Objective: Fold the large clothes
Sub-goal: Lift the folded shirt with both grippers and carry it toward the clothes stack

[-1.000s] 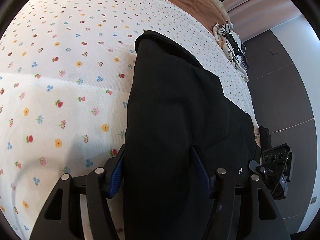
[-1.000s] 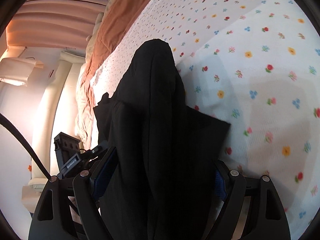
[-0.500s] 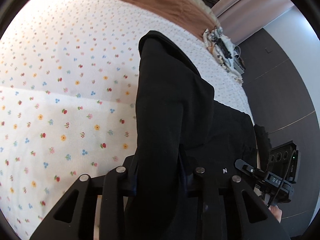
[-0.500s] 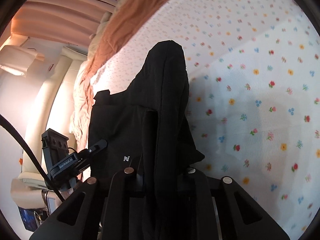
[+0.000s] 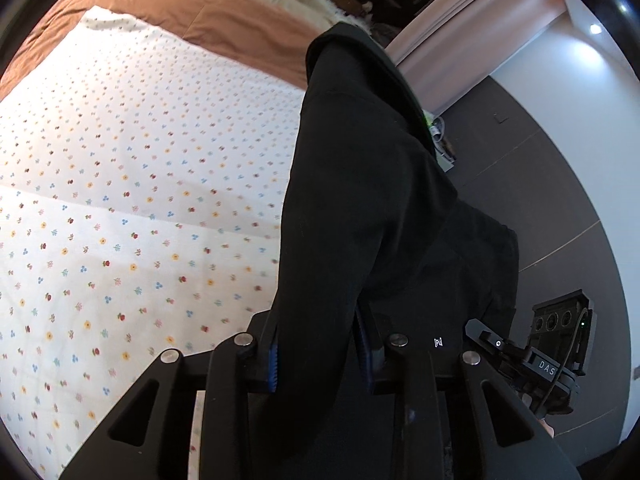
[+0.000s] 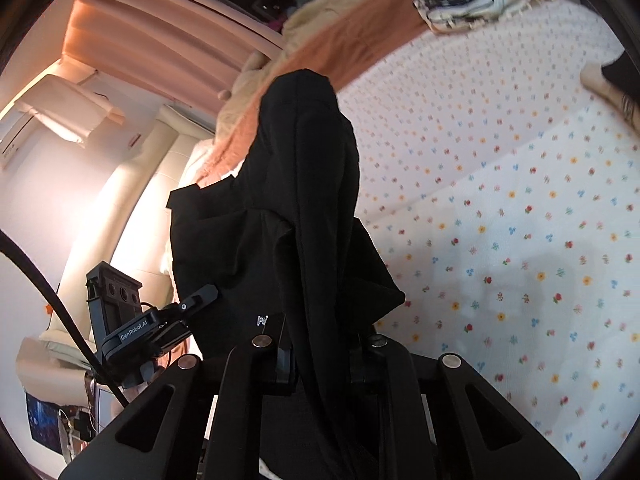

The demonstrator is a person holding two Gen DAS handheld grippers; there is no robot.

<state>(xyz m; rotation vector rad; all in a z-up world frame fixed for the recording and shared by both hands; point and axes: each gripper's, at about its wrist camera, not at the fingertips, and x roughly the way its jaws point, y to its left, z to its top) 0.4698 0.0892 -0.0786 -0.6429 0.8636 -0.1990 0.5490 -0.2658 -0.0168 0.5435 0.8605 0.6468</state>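
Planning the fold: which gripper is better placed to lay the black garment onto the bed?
Right, marginally. Both the left gripper and right gripper clamp the garment, but the right one's edge hangs over the bed; the left's side reaches the floor.

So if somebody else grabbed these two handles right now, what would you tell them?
Left tool: shut on the black garment; its jaws have just been closing.
Right tool: shut on the same garment, jaws likewise just closed.
Where things are: the garment hangs between both tools, its far end lifted above the flowered bedsheet. A brown blanket lies at the far end of the bed.
Done: both tools grip the cloth.
Left: probably carry the held edge over, lay it flat, finish the folds.
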